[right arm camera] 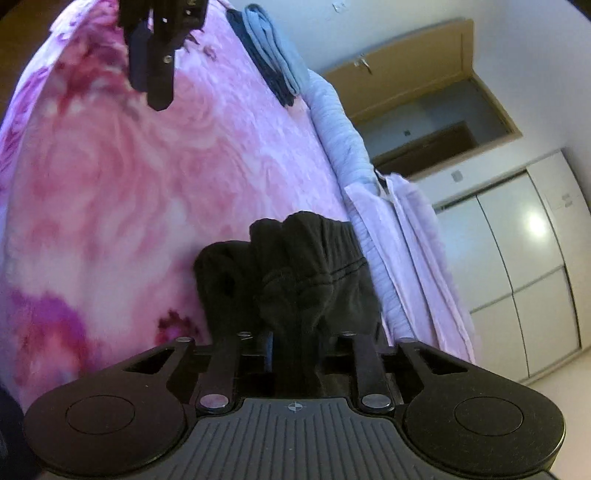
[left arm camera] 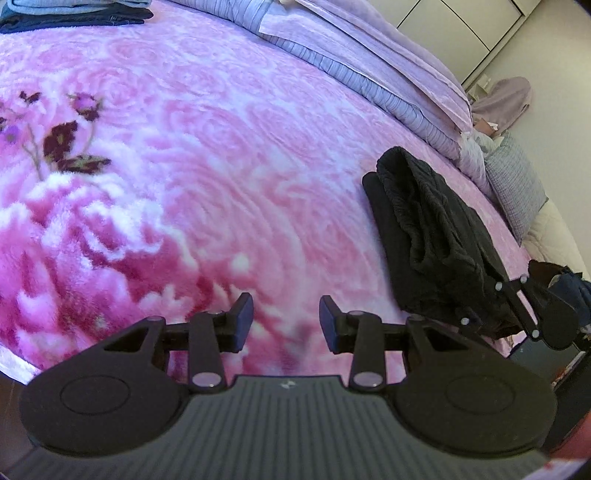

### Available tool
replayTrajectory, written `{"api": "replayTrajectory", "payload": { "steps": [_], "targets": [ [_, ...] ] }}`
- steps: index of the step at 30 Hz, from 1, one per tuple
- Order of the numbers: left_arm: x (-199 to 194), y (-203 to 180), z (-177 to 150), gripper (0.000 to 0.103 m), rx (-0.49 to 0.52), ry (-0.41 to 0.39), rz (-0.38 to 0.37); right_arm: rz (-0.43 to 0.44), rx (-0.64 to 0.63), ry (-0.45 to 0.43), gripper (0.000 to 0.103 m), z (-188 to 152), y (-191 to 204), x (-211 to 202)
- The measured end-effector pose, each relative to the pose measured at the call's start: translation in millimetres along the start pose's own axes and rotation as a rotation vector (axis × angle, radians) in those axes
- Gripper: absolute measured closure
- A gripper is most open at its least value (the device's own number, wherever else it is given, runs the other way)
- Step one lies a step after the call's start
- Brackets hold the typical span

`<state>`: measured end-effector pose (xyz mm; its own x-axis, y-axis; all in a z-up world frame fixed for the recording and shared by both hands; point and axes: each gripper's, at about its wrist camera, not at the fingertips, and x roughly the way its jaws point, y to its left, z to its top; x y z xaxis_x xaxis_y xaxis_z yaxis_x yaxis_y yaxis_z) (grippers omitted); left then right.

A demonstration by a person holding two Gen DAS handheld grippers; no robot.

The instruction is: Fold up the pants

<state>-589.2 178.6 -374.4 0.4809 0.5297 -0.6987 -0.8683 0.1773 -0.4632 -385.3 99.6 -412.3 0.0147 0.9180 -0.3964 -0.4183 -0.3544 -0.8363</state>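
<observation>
The black pants (left arm camera: 432,236) lie bunched and partly folded on the pink flowered blanket (left arm camera: 221,166), at the right of the left wrist view. My right gripper (right arm camera: 293,347) is shut on the near end of the pants (right arm camera: 295,273), whose fabric fills the gap between its fingers. In the left wrist view that right gripper (left arm camera: 491,299) shows at the pants' lower right edge. My left gripper (left arm camera: 286,319) hangs open over bare blanket, well left of the pants, with nothing between its pads. The left gripper (right arm camera: 147,70) also appears at the top of the right wrist view.
Folded grey and dark clothes (left arm camera: 74,13) are stacked at the far corner of the bed. A lilac quilt and pillows (left arm camera: 369,66) run along the far side. White wardrobe doors (right arm camera: 517,258) and a wooden desk niche (right arm camera: 424,118) stand beyond the bed.
</observation>
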Motion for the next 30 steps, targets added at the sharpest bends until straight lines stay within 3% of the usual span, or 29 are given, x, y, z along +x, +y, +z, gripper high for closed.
{"api": "replayTrajectory", "payload": {
  "steps": [3, 4, 5, 7, 10, 12, 13, 14, 16, 20, 22, 25, 30],
  "targets": [
    [1.2, -7.8, 3.2, 0.07, 0.018, 0.007, 0.026, 0.014, 0.0, 0.064, 0.071, 12.3, -5.1, 2.7],
    [0.1, -12.4, 4.3, 0.07, 0.028, 0.006, 0.025, 0.038, 0.05, 0.074, 0.061, 13.9, -15.2, 0.1],
    [-1.2, -17.1, 5.1, 0.07, 0.037, 0.005, 0.02, 0.064, 0.141, 0.074, 0.039, 14.4, -29.7, -3.6],
    [-1.6, -29.8, 7.6, 0.07, 0.059, 0.009, 0.007, 0.099, 0.292, 0.022, 0.022, 10.8, -54.9, -23.9],
    [-2.6, -54.2, 12.5, 0.069, 0.097, -0.004, -0.075, 0.106, 0.413, 0.003, 0.022, 1.5, -82.2, -51.3],
    [-2.1, -71.1, 17.5, 0.069, 0.108, -0.019, -0.159, 0.078, 0.592, 0.057, 0.022, -18.5, -102.6, -63.5],
    [-0.1, -78.3, 19.1, 0.069, 0.109, -0.021, -0.195, 0.071, 0.739, 0.103, 0.028, -37.2, -116.9, -65.6],
    [3.4, -86.0, 22.0, 0.069, 0.112, -0.022, -0.234, 0.065, 0.879, 0.14, 0.044, -56.3, -129.3, -65.8],
    [11.8, -98.3, 25.7, 0.069, 0.133, -0.024, -0.267, 0.043, 1.207, 0.222, 0.055, -106.6, -151.4, -68.0],
    [35.2, -114.4, 29.2, 0.069, 0.16, 0.005, -0.242, 0.013, 1.685, 0.317, 0.064, -191.2, -165.4, -66.6],
    [42.2, -117.3, 28.4, 0.069, 0.154, 0.016, -0.242, 0.014, 1.815, 0.325, 0.064, -218.6, -164.1, -67.4],
    [51.4, -118.4, 26.4, 0.069, 0.154, 0.034, -0.223, 0.059, 1.949, 0.268, 0.064, -237.7, -160.6, -67.3],
    [53.9, -113.2, 29.2, 0.067, 0.104, 0.049, -0.245, 0.099, 1.963, 0.256, 0.064, -235.5, -153.4, -63.9]
  ]
}}
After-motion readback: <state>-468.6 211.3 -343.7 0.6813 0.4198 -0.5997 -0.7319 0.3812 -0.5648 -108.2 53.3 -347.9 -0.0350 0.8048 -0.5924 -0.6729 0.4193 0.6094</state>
